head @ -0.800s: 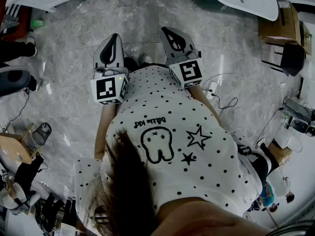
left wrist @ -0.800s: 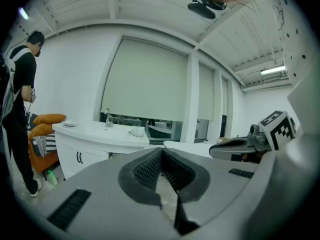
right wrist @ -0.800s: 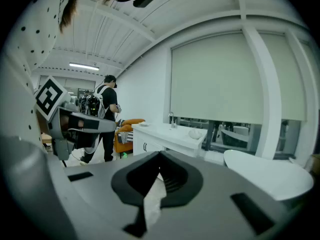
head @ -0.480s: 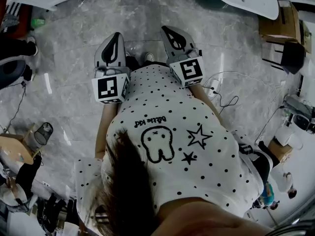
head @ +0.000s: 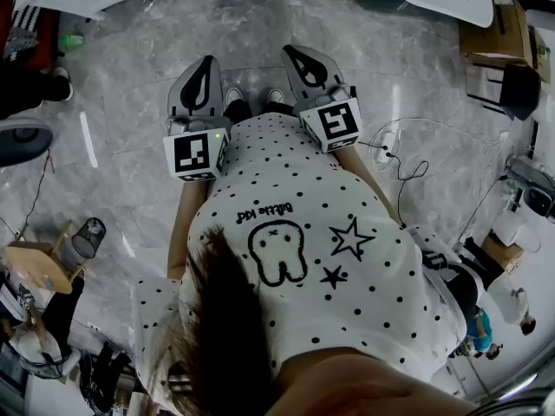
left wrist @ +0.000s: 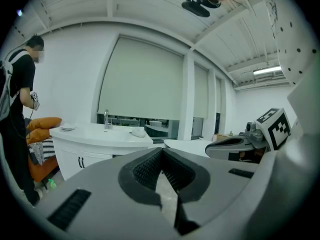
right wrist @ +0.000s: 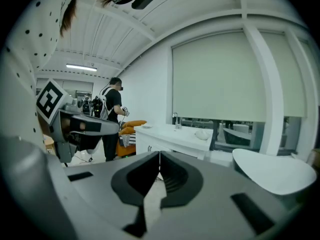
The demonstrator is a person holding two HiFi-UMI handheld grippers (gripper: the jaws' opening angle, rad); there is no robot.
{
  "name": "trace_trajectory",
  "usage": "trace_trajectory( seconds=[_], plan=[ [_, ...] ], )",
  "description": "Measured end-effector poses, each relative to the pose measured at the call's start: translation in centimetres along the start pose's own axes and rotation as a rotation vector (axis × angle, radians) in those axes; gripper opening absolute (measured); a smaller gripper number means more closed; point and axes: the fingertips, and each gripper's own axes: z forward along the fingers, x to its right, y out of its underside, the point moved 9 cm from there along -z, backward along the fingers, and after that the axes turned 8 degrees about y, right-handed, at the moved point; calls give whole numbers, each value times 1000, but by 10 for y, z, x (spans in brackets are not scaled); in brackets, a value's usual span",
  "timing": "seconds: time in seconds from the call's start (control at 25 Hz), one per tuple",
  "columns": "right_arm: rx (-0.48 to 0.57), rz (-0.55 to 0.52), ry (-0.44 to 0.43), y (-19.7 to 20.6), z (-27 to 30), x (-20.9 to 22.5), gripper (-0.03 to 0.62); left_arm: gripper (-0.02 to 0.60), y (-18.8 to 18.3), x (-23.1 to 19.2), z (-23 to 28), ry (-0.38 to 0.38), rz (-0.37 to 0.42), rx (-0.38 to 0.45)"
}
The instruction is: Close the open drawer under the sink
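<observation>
A white vanity (left wrist: 95,136) with a sink, a faucet (left wrist: 106,119) and black-handled doors stands across the room in the left gripper view. It shows again as the vanity (right wrist: 172,134) in the right gripper view. I cannot make out an open drawer on it. My left gripper (left wrist: 161,150) is shut on nothing, and so is my right gripper (right wrist: 160,154). In the head view the left gripper (head: 206,61) and the right gripper (head: 291,53) are held side by side before a dotted shirt, over the marble floor (head: 130,120), far from the vanity.
A person in black (left wrist: 17,109) stands left of the vanity beside orange cushions (left wrist: 44,124). A white rounded top (right wrist: 275,174) lies to the right. Cables (head: 395,167), cardboard boxes (head: 494,37) and a small wooden table (head: 30,263) sit around the floor.
The floor and the things on it have slid a little in the head view, and two shoes now show between the grippers. Both grippers stay shut, in the same place before the chest.
</observation>
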Motion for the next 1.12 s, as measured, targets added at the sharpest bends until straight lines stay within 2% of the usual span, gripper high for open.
trace_trajectory(
  seconds=[0.28, 0.4, 0.52, 0.88, 1.12],
  plan=[
    [-10, 36, 21, 2, 9, -36, 15, 5, 7, -23, -17, 79, 42, -46],
    [-18, 45, 12, 5, 13, -50, 15, 5, 9, -34, -25, 78, 20, -74],
    [-27, 47, -7, 6, 18, -55, 15, 5, 8, -43, -26, 65, 6, -44],
    [-47, 56, -35, 10, 32, -41, 15, 5, 11, -42, -8, 68, 0, -61],
    [-59, 52, -53, 0, 55, -6, 15, 5, 2, -44, 25, 32, -17, -63]
  ],
)
